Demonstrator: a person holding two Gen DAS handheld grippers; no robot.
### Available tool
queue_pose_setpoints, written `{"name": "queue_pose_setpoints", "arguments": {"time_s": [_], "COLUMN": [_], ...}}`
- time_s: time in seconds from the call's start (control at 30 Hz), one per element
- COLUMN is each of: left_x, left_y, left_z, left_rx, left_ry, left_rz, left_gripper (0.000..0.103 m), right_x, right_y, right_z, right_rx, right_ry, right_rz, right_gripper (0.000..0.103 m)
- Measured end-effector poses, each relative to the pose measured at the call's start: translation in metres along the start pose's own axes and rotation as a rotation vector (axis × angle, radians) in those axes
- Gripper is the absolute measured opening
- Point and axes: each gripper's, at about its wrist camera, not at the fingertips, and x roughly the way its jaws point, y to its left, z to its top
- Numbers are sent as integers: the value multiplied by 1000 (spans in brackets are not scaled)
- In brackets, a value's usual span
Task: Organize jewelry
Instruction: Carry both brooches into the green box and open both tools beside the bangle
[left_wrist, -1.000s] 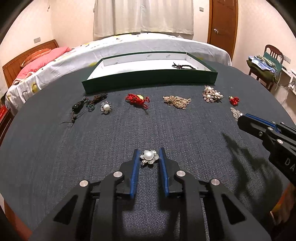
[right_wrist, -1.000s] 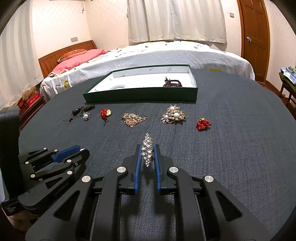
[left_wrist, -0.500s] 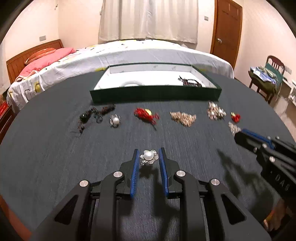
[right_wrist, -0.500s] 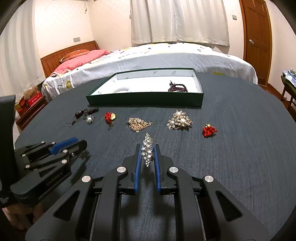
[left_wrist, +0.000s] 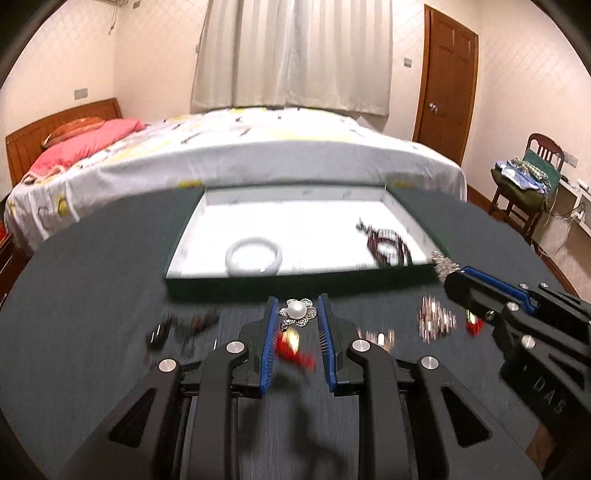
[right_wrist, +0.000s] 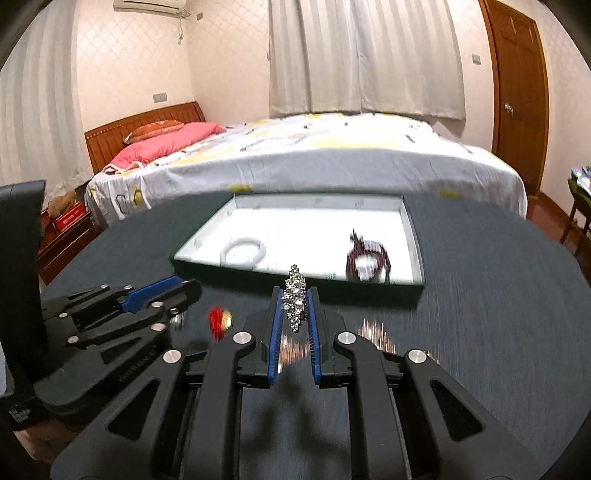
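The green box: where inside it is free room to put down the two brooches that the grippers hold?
Inside the green box, the white floor between the white bangle and the dark bead bracelet is bare, as is the strip along the far wall. The near left corner holds the bangle; the right end is crowded by the beads. The pearl brooch and crystal brooch could go there.

Warm indoor light; tray interior (left_wrist: 295, 225) glared white; table jewelry motion-blurred; fisheye edges curved, vignetted dark.

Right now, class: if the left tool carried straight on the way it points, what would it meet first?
Probably the near wall of the green box, just ahead of the left tool and its pearl brooch; height is unclear, so it might clear the wall.
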Motion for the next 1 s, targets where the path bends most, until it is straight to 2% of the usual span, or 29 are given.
{"name": "queue_pose_setpoints", "arguments": {"time_s": [0.17, 0.3, 0.7, 1.0], "left_x": [25, 48, 114, 139], "left_y": [-2, -2, 4, 12], "left_z": [28, 39, 43, 40], "left_rx": [9, 12, 0, -49], "left_ry": [-31, -26, 79, 171], "left_rz": [-7, -10, -50, -114], "left_gripper": [22, 22, 22, 22], "right_x": [26, 49, 124, 145], "right_y": [-2, -8, -31, -37], "right_z": [25, 36, 30, 30], "right_rx": [-17, -17, 20, 29], "right_ry": [-26, -20, 101, 173], "right_rz": [-9, -20, -31, -6], "right_gripper": [14, 14, 14, 14]}}
